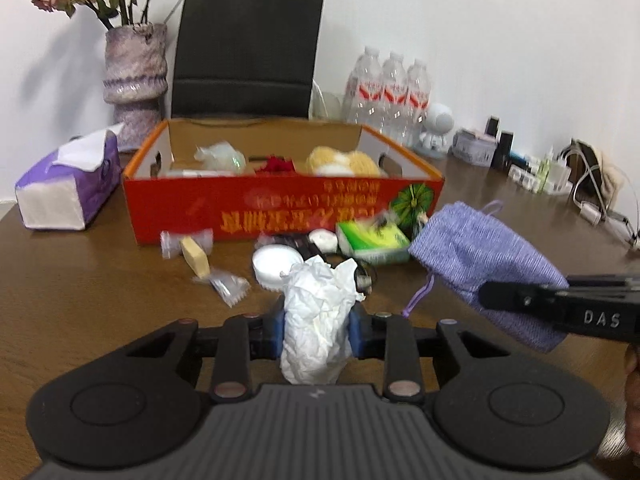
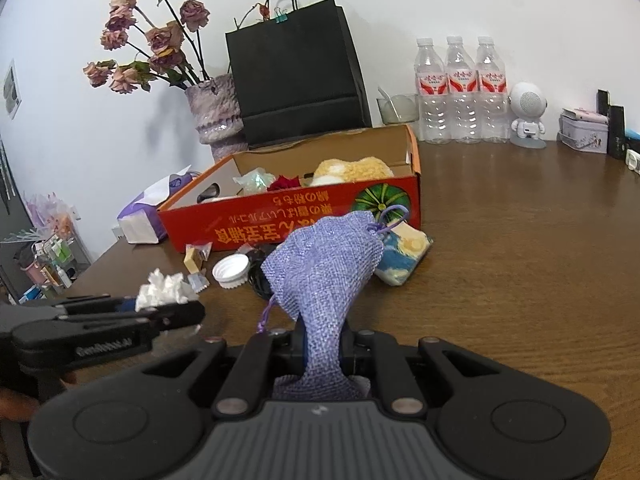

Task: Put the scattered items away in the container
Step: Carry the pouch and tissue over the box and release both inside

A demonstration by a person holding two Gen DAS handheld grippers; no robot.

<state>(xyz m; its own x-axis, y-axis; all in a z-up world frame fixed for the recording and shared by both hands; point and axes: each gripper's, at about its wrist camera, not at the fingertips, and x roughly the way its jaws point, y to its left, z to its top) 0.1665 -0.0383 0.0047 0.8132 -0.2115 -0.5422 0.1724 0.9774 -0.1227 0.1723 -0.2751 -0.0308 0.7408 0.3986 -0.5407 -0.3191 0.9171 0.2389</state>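
My left gripper [image 1: 318, 330] is shut on a crumpled white tissue [image 1: 316, 320], held above the table in front of the red cardboard box [image 1: 280, 208]. My right gripper [image 2: 324, 344] is shut on a purple woven drawstring pouch [image 2: 324, 264], also held up before the box [image 2: 288, 220]; the pouch shows at the right in the left wrist view [image 1: 480, 256]. The box holds a yellow plush, a red flower and a clear wrapper. On the table by the box lie a white cap [image 1: 276, 264], wrapped candies [image 1: 196, 256], a green packet [image 1: 372, 240] and a black cable.
A purple tissue pack [image 1: 68, 184] sits left of the box. A vase with dried flowers [image 1: 134, 80], a black paper bag [image 1: 248, 48], three water bottles [image 1: 392, 92] and a white robot figure [image 1: 436, 128] stand behind. Small clutter lines the far right.
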